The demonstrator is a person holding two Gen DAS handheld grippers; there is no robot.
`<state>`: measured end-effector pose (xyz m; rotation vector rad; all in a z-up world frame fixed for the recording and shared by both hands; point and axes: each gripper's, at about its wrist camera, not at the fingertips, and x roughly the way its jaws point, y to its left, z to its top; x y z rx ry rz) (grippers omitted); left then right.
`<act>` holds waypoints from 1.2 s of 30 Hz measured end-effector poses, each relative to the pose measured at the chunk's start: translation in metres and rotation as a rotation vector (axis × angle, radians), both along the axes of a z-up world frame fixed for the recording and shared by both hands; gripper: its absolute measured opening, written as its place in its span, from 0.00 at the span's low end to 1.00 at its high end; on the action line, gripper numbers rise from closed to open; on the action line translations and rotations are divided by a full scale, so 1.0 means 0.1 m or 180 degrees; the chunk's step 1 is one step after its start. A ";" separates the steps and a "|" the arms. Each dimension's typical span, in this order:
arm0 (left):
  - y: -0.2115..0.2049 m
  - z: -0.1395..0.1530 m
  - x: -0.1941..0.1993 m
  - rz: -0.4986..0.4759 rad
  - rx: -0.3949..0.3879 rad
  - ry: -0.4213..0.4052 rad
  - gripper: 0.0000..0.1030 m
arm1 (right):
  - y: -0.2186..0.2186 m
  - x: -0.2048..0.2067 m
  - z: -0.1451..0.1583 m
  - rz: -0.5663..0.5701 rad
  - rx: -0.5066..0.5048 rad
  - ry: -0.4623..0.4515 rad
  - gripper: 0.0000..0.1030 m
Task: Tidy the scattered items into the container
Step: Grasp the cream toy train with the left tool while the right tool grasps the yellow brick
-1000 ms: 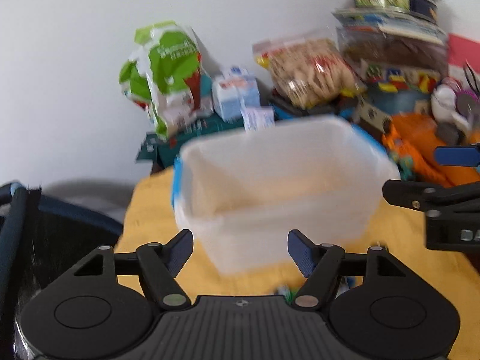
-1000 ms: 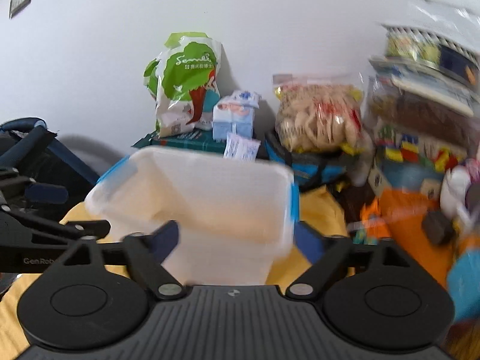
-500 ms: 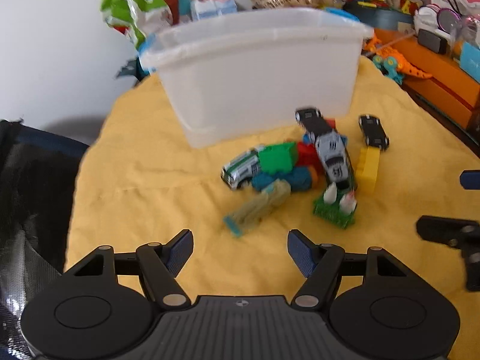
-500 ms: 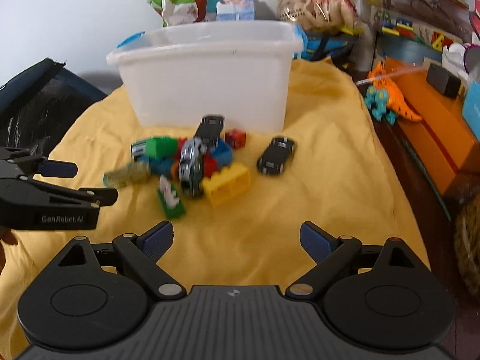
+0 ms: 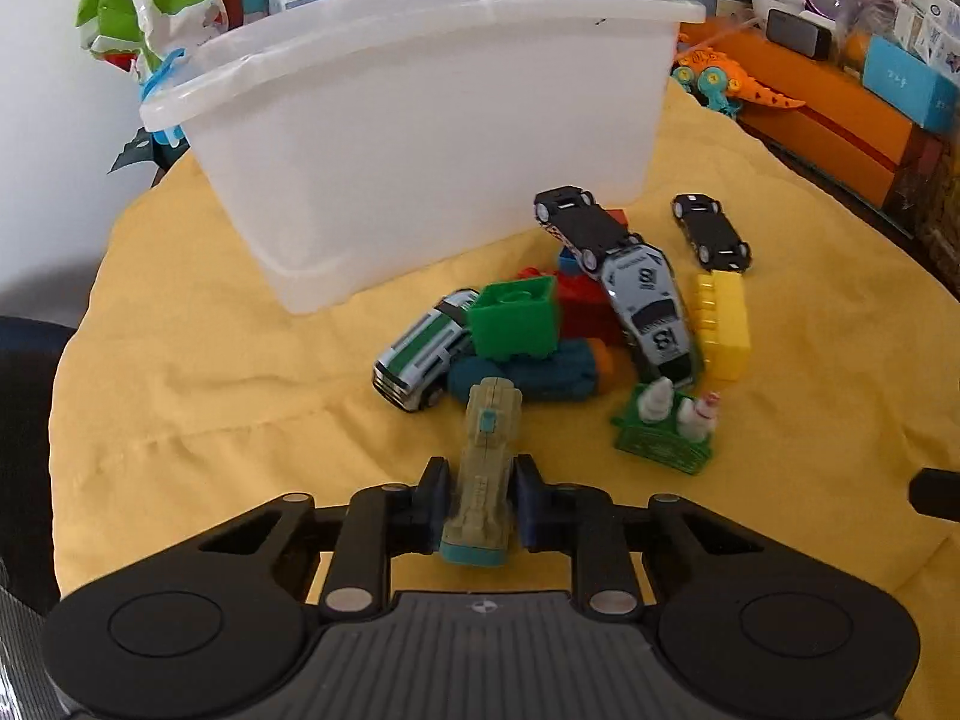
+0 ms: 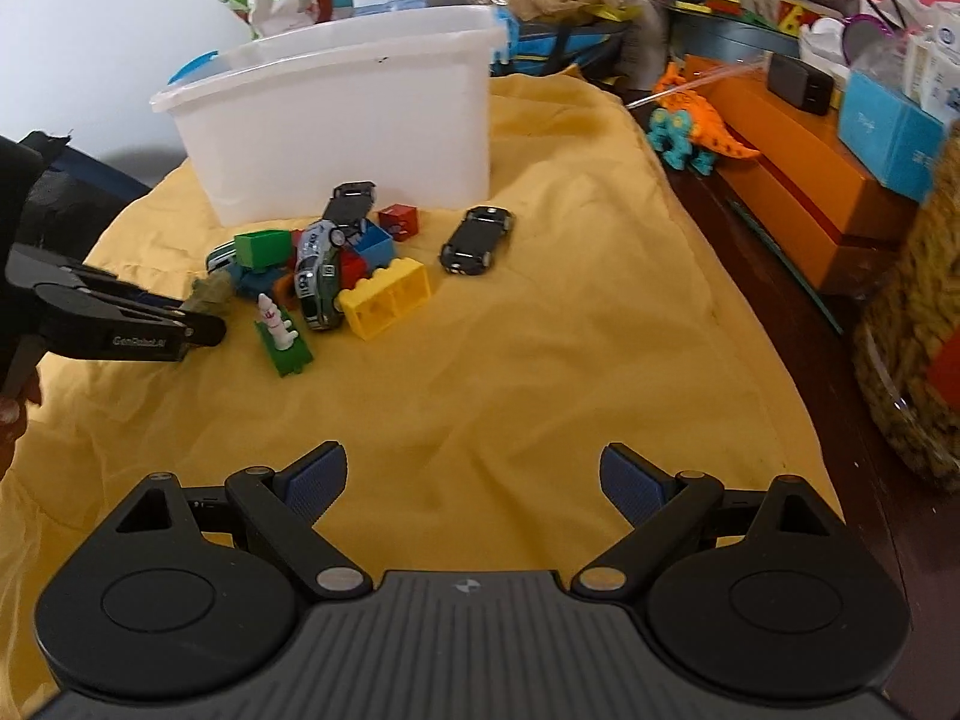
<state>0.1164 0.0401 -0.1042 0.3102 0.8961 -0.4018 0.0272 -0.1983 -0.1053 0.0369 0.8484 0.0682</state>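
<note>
Left gripper (image 5: 480, 504) clamps one olive toy (image 5: 487, 450); right gripper (image 6: 474, 480) spread, holding nothing; four toy cars, one container (image 5: 420, 90).

1. The left wrist view looks forward, low and close to the toy pile (image 5: 576, 324).
2. The right wrist view sits farther back, right of it.
3. Both share the white bin (image 5: 432, 120) (image 6: 354, 108).

the silver toy race car (image 5: 651, 315) carries the number 8 on its hood and 13 on its roof, and the side of the left gripper (image 6: 201, 324), seen from the right wrist, bears the brand "genrobot.ai", while the print on the snack bags behind is too blurred to read.
</note>
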 end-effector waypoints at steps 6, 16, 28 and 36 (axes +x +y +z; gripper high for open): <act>-0.03 0.09 -0.27 0.0199 -0.0065 -0.0023 0.25 | 0.14 0.09 0.01 0.0156 0.0005 -0.0184 0.89; -0.19 0.24 -0.56 0.0497 0.0006 -0.0097 0.25 | 0.39 0.73 -0.12 0.0934 -0.0306 -0.0352 0.66; -0.37 0.35 -0.61 0.0969 -0.0057 -0.0041 0.25 | 0.39 0.93 -0.26 0.1437 -0.0202 -0.0284 0.53; -0.37 0.40 -0.63 0.1015 -0.0126 -0.0070 0.25 | 0.33 0.60 -0.07 0.1146 -0.0259 -0.0059 0.53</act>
